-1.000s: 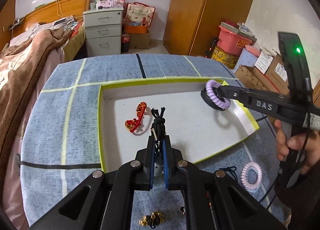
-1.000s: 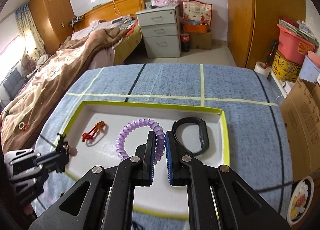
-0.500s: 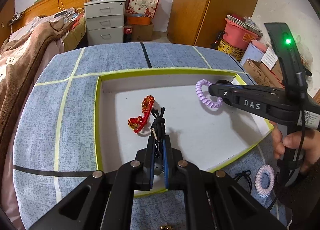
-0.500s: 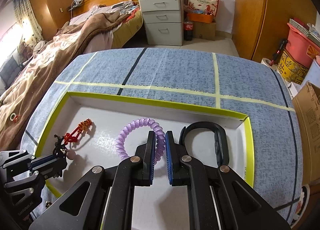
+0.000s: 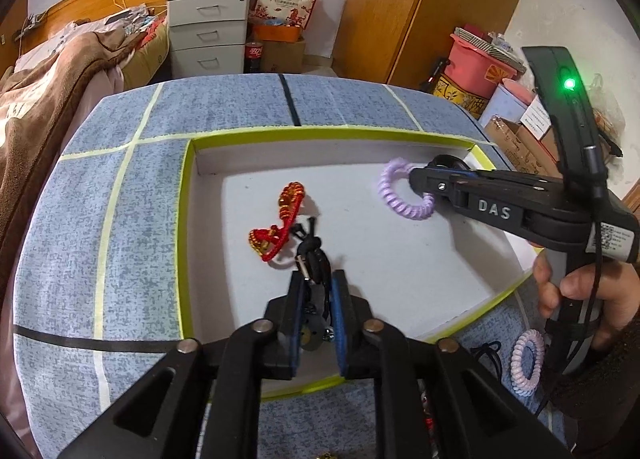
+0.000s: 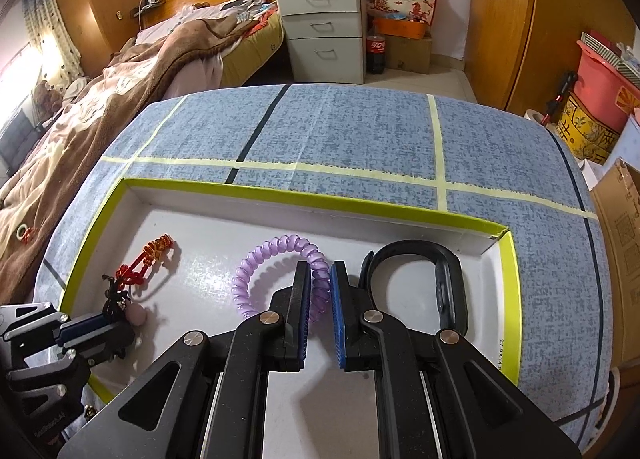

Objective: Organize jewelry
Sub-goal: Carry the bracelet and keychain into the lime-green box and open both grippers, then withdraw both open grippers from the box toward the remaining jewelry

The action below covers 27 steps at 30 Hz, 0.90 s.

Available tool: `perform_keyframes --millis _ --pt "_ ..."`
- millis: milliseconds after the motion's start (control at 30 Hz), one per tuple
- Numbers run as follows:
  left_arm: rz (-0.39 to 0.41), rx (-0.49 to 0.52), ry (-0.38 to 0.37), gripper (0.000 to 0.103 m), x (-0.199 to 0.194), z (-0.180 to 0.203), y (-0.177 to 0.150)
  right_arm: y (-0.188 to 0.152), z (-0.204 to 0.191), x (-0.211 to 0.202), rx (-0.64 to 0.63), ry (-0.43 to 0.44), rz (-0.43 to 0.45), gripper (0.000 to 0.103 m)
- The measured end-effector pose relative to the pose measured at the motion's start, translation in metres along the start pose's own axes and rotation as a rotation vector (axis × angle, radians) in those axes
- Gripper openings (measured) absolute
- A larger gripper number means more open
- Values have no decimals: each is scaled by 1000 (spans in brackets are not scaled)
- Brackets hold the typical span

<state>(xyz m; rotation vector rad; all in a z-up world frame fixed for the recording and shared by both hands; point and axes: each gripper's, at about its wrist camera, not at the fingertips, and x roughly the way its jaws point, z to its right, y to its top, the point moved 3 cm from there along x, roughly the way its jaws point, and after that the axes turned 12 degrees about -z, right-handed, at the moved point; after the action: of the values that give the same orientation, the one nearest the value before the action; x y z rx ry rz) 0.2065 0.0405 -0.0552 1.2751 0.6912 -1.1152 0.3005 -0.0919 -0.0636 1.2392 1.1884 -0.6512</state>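
A white tray with a yellow-green rim (image 5: 184,227) (image 6: 304,199) lies on the blue table. My left gripper (image 5: 316,287) is shut on a black corded charm (image 5: 312,259) and holds it low over the tray's near part, next to a red-and-gold knotted bracelet (image 5: 280,227) (image 6: 148,255). My right gripper (image 6: 320,279) is shut on a purple spiral band (image 6: 272,259) (image 5: 396,195) that touches the tray floor. A black wristband (image 6: 448,283) lies in the tray's right corner.
A pale pink spiral band (image 5: 526,363) and a black cord (image 5: 486,351) lie on the table outside the tray's near right edge. A bed, a drawer unit and boxes stand beyond the table.
Both grippers have moved forward and lower over the tray with their items. The purple band now rests on the tray floor beside the black wristband.
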Motion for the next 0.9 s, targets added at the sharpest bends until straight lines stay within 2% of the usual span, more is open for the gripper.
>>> perform_keyframes --millis 67,233,367,433,500,533,600,700,900 --pt "0 5 -6 24 0 2 0 0 0 0 0 1 1 11" --pt "6 5 -10 29 -1 3 0 1 0 -1 10 4 4 11" --pt "12 0 -9 44 -4 2 0 0 0 -4 11 16 11 17" --pt "12 -14 -10 44 -5 0 -1 -1 -1 -7 17 26 20 20" --pt "21 -10 -17 44 -9 0 -3 -2 -1 -13 18 39 33 30" --pt "25 -10 -21 44 -11 1 -3 -2 -2 -15 17 42 38 32" --pt "41 1 -27 45 -17 3 -5 -3 -3 -20 16 49 47 32" --pt "65 -11 -29 51 -28 5 -9 -8 -6 -32 14 62 72 32" --pt "103 -25 -32 54 -50 9 -23 -31 -9 -61 20 77 122 33"
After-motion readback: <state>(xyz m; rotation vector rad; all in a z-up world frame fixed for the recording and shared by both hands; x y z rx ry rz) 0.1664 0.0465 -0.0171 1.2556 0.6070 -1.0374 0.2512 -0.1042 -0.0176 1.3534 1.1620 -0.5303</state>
